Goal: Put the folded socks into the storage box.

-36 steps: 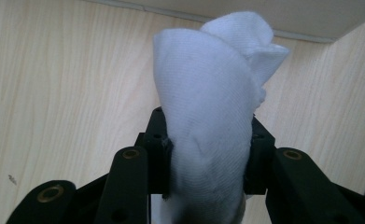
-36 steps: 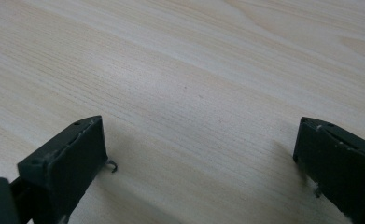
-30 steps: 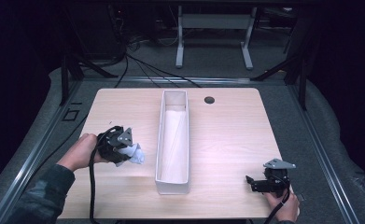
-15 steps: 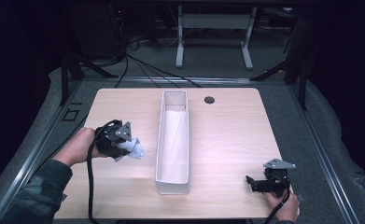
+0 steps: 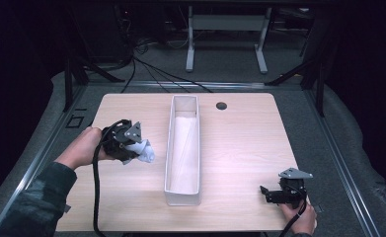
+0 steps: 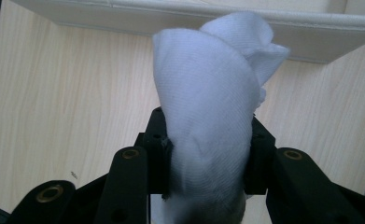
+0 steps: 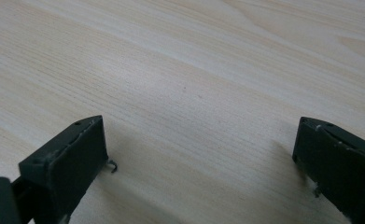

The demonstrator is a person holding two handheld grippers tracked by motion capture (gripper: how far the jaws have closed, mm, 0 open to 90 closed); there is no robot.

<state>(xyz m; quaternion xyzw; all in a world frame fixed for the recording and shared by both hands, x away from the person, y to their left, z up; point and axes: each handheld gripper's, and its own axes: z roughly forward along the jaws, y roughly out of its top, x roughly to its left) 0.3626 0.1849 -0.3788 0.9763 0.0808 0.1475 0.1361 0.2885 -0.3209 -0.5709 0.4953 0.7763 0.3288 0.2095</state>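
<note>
While the left gripper carries its load, the views read as follows.

High view, left gripper: the left gripper (image 5: 142, 148) sits left of the long white bin (image 5: 183, 193), jaws pinching a white cloth (image 5: 145, 152) that sticks out toward the bin wall without touching it.
High view, change: compared with a second ago, the left gripper and the cloth stand higher in the frame and slightly nearer the bin; the person's left hand (image 5: 84, 147) has followed.
High view, right gripper: the right gripper (image 5: 265, 193) lies near the front right corner of the tabletop (image 5: 250, 133), in the same place as before, held by the right hand (image 5: 299, 219).
High view, bin: unmoved, lengthwise along the middle of the tabletop.

Left gripper view, grip: both black jaws press on the cloth (image 6: 213, 102) from either side; the cloth bulges upward past the jaw tips.
Left gripper view, background: the bin wall (image 6: 311, 32) crosses the top edge, with bare wood below it.

Right gripper view, grip: jaws spread wide, with bare wood grain (image 7: 203, 74) between them.
</note>
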